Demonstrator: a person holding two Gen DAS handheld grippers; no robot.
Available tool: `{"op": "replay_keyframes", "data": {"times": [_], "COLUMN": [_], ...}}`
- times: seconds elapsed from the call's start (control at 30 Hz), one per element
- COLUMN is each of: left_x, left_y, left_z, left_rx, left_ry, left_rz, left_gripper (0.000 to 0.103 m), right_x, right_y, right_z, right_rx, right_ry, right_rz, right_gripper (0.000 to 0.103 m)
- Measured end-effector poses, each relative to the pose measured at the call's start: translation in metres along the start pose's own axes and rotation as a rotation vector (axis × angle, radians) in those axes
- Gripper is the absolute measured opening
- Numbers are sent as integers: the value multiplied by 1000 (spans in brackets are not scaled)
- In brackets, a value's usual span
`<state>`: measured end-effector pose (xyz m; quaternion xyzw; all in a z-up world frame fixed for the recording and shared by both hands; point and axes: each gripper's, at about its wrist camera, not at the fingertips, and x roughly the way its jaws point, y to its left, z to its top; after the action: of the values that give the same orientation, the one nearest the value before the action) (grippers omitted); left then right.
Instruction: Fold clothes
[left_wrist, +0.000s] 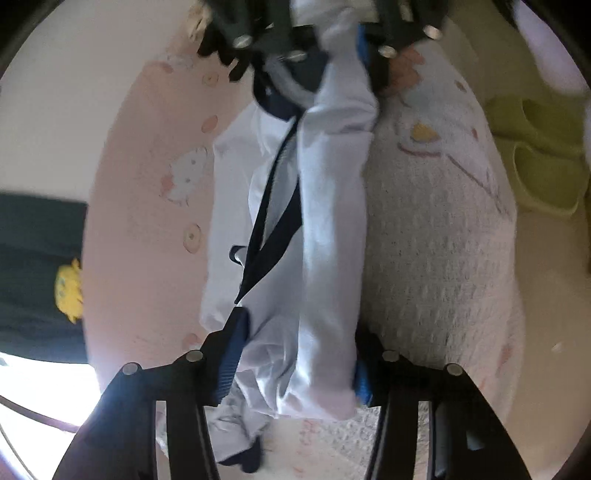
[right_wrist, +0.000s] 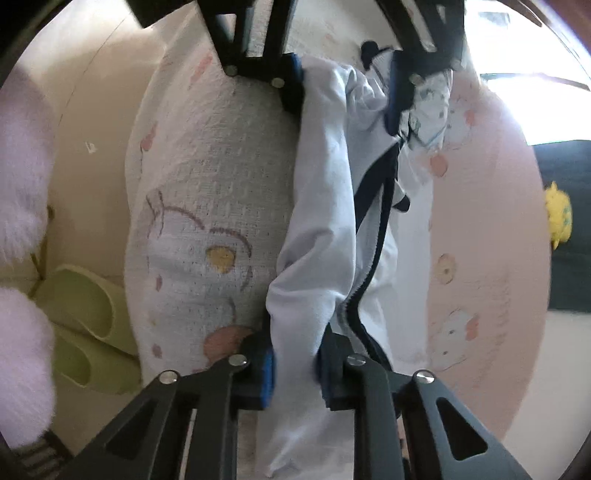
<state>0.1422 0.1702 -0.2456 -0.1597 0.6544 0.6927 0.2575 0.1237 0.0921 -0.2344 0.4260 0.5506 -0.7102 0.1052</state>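
Pale white garment with dark navy trim (left_wrist: 328, 221) hung stretched between both tools above pink cartoon-print bedspread (left_wrist: 147, 206). Left gripper (left_wrist: 295, 373) pinched one end; right gripper (right_wrist: 295, 363) clamped other. Green slippers (right_wrist: 85, 314) lay on floor beside bed.

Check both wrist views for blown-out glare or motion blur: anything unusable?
Left wrist view: window glare blows out the lower left; the far tongs at the top are smeared by motion. Right wrist view: glare washes the upper right; the white garment stays readable, fisheye bending the edges.
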Motion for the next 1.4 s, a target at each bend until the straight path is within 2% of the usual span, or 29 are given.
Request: {"op": "replay_keyframes", "data": {"times": [0.1,0.27,0.37,0.47,0.53,0.7,0.93,1.1,1.27,1.4], "left_x": [6,27,35,43,48,63,77,80,85,97], "left_y": [19,64,77,89,99,124,147,163,173,181], "left_z": [1,-2,0,1,-1,-9,-30,-34,-44,-57], "left_rx": [-116,-408,-483,-541,-587,-730,-935,-971,-1060,-1149], "left_ry": [23,89,115,135,141,152,177,172,184,203], "left_rz": [-97,-351,-414,-483,-540,-652,-779,-814,-838,-881], "left_gripper": [44,44,44,42,41,40,40,40,41,42], "right_x": [4,19,29,40,43,52,69,72,72,90], "right_y": [-24,-60,-80,-102,-114,-143,-174,-192,-186,-188], "right_z": [-3,-11,-12,-21,-25,-20,-23,-32,-41,-37], "right_rx": [155,355,427,566,617,660,877,936,999,1081], "right_ry": [-4,2,25,45,62,126,140,130,144,188], "right_rz": [134,371,510,655,710,777,860,881,871,863], "right_gripper": [19,19,19,19,18,18,18,20,21,21]}}
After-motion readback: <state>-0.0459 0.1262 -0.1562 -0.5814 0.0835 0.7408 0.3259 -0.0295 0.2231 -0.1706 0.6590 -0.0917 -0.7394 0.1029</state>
